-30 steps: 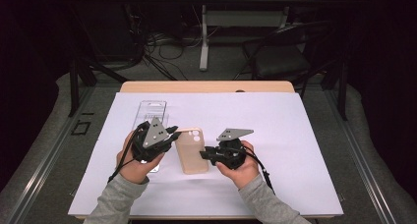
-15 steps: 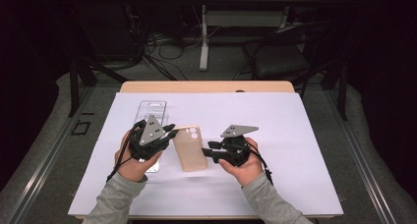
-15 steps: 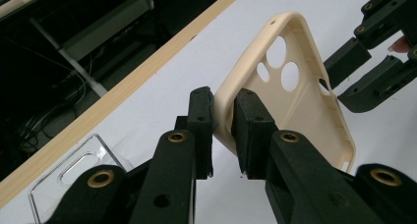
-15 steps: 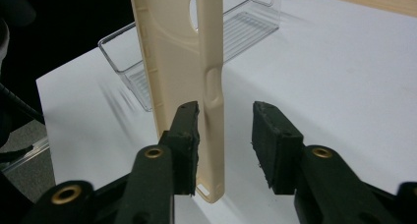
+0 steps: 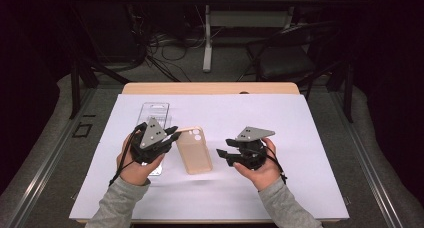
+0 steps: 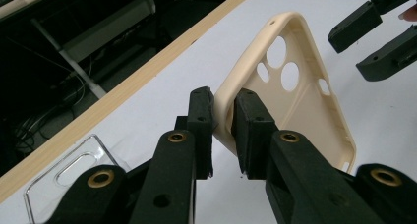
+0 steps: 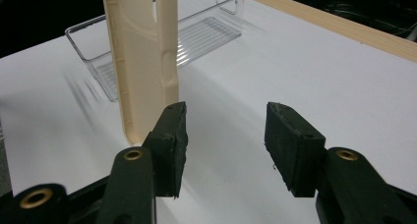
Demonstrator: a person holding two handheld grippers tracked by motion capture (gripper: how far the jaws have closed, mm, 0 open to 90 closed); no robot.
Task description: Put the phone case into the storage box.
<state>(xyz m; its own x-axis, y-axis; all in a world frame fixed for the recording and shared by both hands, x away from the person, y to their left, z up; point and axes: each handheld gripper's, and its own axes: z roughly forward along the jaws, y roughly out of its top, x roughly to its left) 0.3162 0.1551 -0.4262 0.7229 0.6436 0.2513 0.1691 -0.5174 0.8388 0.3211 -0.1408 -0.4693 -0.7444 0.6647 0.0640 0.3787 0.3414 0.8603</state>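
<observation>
Since 1 s ago the right gripper (image 5: 223,156) has backed off to the right, jaws spread and empty, leaving the beige soft-plastic phone case (image 5: 194,150) to the left gripper (image 5: 172,133), clamped on its rim. The case sits mid-mat beside the clear plastic tray (image 5: 153,113), so the handover looks done.

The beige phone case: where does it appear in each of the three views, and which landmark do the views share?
High view: the beige phone case lies at the table's centre, between the two grippers.
Left gripper view: centre to right, its edge between the left gripper fingers.
Right gripper view: upper left, beyond the open right gripper.
Shared landmark: the clear plastic tray.
</observation>
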